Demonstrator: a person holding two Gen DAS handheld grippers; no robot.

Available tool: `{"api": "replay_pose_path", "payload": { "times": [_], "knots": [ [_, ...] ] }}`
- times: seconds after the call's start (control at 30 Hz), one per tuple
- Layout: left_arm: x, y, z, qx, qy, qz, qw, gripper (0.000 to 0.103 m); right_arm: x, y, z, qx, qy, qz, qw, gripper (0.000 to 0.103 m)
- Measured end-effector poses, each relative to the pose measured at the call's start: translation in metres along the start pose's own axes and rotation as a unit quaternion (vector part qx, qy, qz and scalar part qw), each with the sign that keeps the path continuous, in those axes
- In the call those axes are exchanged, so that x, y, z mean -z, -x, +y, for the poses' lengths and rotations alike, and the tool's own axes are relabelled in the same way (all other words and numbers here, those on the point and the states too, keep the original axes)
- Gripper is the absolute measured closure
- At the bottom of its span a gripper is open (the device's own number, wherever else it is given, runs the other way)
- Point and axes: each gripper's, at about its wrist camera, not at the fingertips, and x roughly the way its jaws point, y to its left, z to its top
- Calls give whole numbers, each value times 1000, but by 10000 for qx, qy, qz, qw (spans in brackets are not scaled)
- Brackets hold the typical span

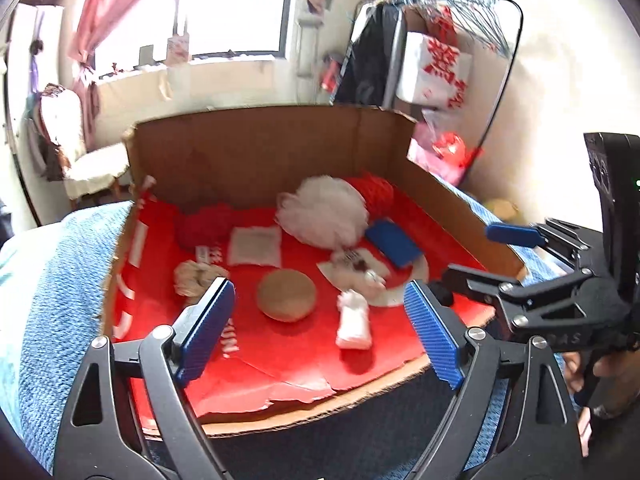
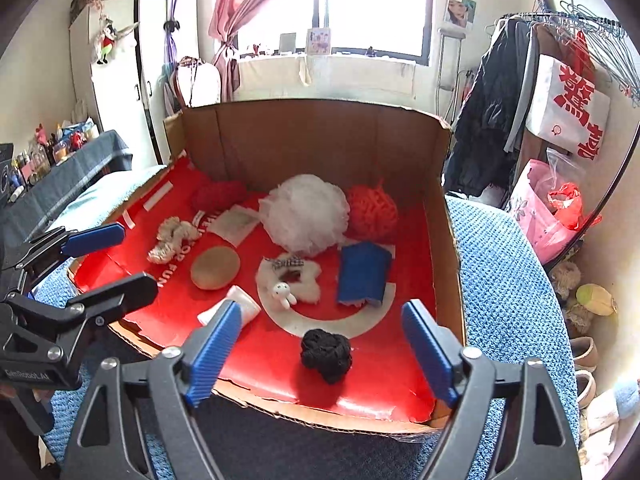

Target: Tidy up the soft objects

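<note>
Both of my grippers are hanging over the near edge of the cardboard box [image 2: 320, 136] right now, pointed down into it. The left gripper [image 1: 320, 326] has its blue pads spread wide with nothing between them, and the right gripper [image 2: 320, 350] is the same — jaws wide apart, empty.

The soft stuff is all sitting on the red floor of the box. From the right wrist view, the black yarn ball [image 2: 326, 354] is closest, just in front of my right fingers and not touching them. Behind it is a white fluffy piece with a tiny bunny [image 2: 285, 293] on it, lying on the white ring printed on the floor. The blue folded cloth [image 2: 363, 272] is just to the right of that. Further back, the big white mesh pouf [image 2: 304, 212] sits against the orange yarn ball [image 2: 372, 212], with a red yarn ball [image 2: 220, 194] off in the back left corner.

On the left side there's a tan round sponge [image 2: 215, 268], a cream scrunchie [image 2: 172, 238], a flat white pad [image 2: 236, 224] and a white rolled cloth [image 2: 236, 306] partly hidden behind my right gripper's left finger.

The box itself rests on a blue knit blanket [image 2: 508, 280]. In the left wrist view I can see the right gripper off to the right — a hand [image 1: 600, 364] is holding it.
</note>
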Motion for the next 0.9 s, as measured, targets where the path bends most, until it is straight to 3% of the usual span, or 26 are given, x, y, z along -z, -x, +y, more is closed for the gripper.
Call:
{"api": "replay_pose_path", "payload": {
  "times": [0.07, 0.2, 0.33, 0.47, 0.53, 0.9],
  "knots": [
    [0, 1, 0, -250, -10, -198, 9995, 9, -1, 2, 2, -10, -51, -100, 9999, 1],
    [6, 2, 3, -624, 113, -682, 9957, 4, 2, 5, 6, 214, -116, -519, 9984, 0],
    [12, -6, 6, -864, 119, -875, 9923, 3, 8, 0, 3, 398, -246, -952, 9944, 0],
    [19, -19, 8, -1139, 106, -827, 9900, 0, 12, -11, -1, 534, -295, -1156, 9914, 0],
    [19, -25, 11, -1151, 167, -675, 9909, 0, 13, -16, -4, 514, -374, -1129, 9916, 0],
    [26, -27, 16, -1193, 257, -629, 9905, 0, 21, -25, 3, 695, -270, -1055, 9916, 0]
  ]
}}
